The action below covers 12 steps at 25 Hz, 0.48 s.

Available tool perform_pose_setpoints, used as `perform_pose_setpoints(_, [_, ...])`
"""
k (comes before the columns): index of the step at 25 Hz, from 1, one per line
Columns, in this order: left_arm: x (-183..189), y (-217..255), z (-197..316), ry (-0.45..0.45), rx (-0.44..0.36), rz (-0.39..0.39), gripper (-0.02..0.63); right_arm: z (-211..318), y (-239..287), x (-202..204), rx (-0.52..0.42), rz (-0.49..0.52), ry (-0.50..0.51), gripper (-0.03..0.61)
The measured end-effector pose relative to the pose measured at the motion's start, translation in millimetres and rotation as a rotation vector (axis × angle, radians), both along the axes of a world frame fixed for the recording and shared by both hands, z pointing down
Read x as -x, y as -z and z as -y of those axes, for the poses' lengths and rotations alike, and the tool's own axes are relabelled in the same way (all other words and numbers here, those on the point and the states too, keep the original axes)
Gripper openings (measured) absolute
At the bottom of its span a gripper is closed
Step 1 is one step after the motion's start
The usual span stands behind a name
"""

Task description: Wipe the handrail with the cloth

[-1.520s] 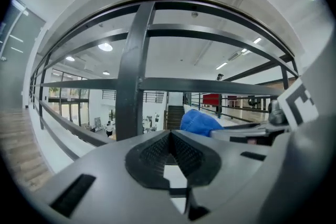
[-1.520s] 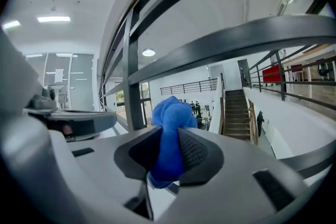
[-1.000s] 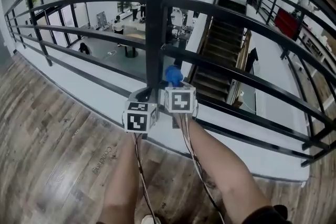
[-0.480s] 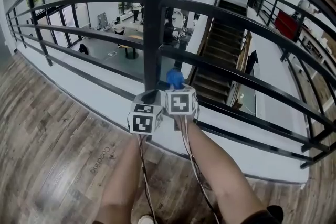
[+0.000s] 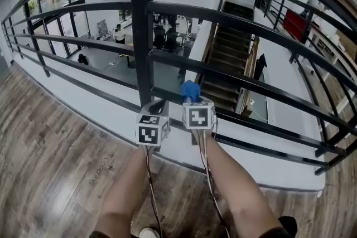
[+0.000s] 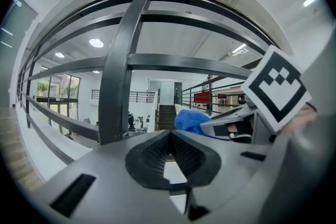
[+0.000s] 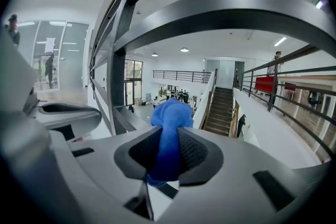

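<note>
Right gripper view: the right gripper (image 7: 169,153) has its jaws clamped on a blue cloth (image 7: 169,115), which bunches up above them. Just left of it, the left gripper (image 6: 168,152) has its jaws closed together with nothing between. Both are held side by side, low in front of the black railing (image 5: 251,85), with the cloth near its lower bars, just right of the post (image 5: 142,36). Whether the cloth touches a bar cannot be told. Beyond lie stairs (image 5: 231,58).
</note>
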State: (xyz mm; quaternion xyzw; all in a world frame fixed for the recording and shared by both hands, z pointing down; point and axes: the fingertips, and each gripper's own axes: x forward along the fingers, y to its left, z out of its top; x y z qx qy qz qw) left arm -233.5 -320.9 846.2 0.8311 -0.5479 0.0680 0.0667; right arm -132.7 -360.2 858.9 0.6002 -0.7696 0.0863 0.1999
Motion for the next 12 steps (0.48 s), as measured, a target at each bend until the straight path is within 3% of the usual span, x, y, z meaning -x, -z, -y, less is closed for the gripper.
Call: perform_pose_setpoints(12, [-105.7, 9.7, -13.2, -0.102, -0.067, 0.107, 0.004, -43.4, 2.2, -129.1, -0.033, 0.035, -0.105, 0.092])
